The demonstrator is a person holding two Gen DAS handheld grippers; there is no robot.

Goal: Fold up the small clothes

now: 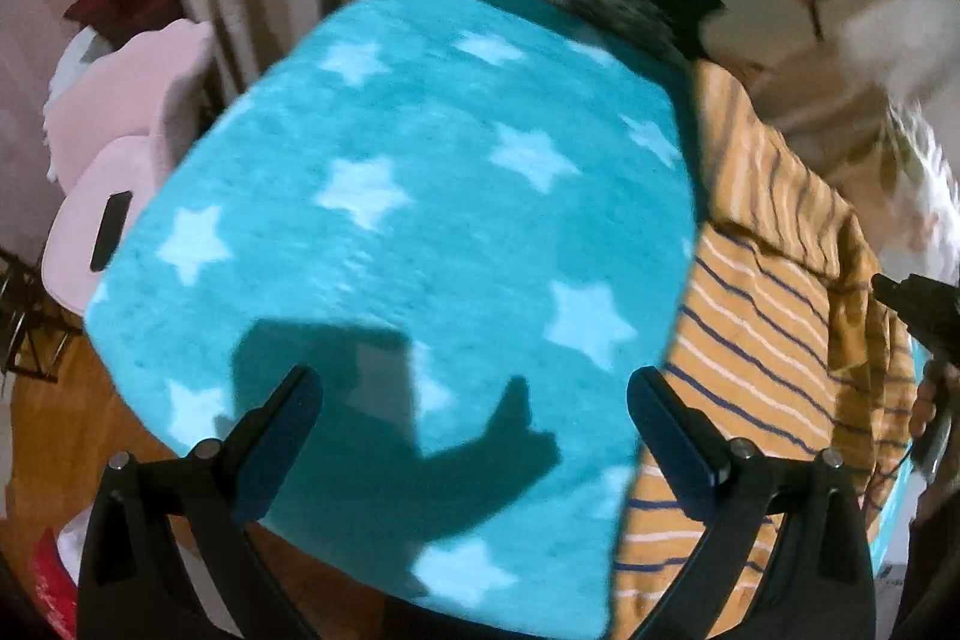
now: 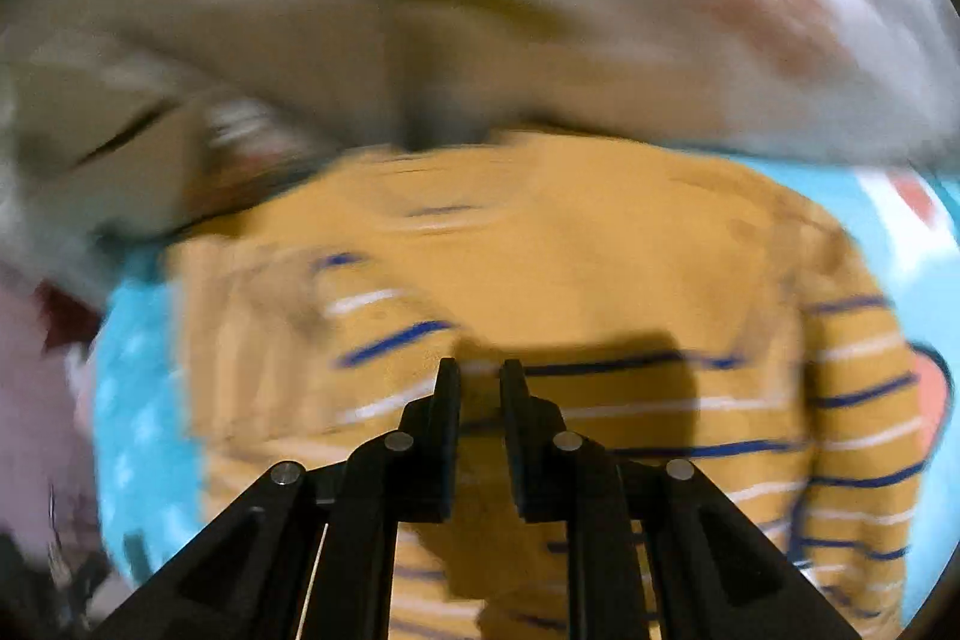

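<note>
Hovering left tool (image 1: 471, 391) spread over star blanket (image 1: 420, 196), right tool (image 2: 480, 370) nearly closed, empty, above striped shirt (image 2: 570, 280), no legible writing

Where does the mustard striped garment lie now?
The mustard garment with navy and white stripes lies on the right side of the turquoise star-patterned fleece blanket in the left wrist view, and fills the middle of the right wrist view.

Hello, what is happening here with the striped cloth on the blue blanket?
A person holds tongs in each hand over a mustard striped garment lying on a teal star blanket. The left tongs are wide open above the blanket, holding nothing. The right tongs hang over the garment, nearly closed, with a narrow gap; nothing visibly sits between them. The right view is blurred. The folding appears unfinished.
</note>
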